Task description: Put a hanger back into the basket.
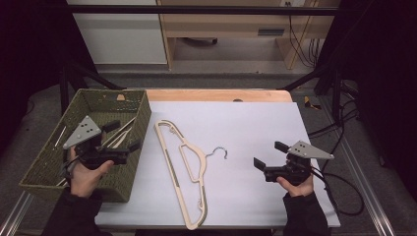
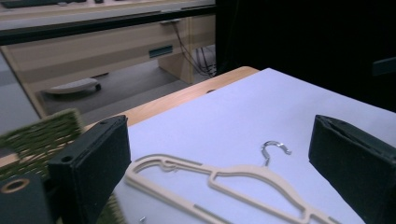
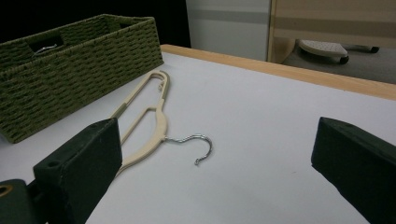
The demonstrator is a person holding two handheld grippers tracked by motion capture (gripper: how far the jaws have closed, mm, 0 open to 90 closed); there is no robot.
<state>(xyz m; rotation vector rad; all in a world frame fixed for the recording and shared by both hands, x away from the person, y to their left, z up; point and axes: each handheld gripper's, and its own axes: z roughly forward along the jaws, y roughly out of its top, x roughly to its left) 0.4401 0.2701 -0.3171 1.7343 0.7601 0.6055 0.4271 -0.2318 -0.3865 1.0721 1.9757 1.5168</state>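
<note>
Hanger (image 1: 183, 169) lies flat on the white table (image 1: 255, 123) beside the woven basket (image 1: 140, 118), ungrasped. My left gripper (image 1: 123, 136) hovers over the basket, my right gripper (image 1: 269, 154) near the hook; both gape empty, pickup not yet begun.

The left gripper (image 1: 120, 135) is hanging wide open, and the right gripper (image 1: 269, 154) is hanging wide open too.

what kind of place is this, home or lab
Most likely a lab or office workroom set up for recording. The table sits in a dark metal frame, cables trail across the floor, and plain office furniture stands behind. A hanger and woven basket serve as props.
</note>
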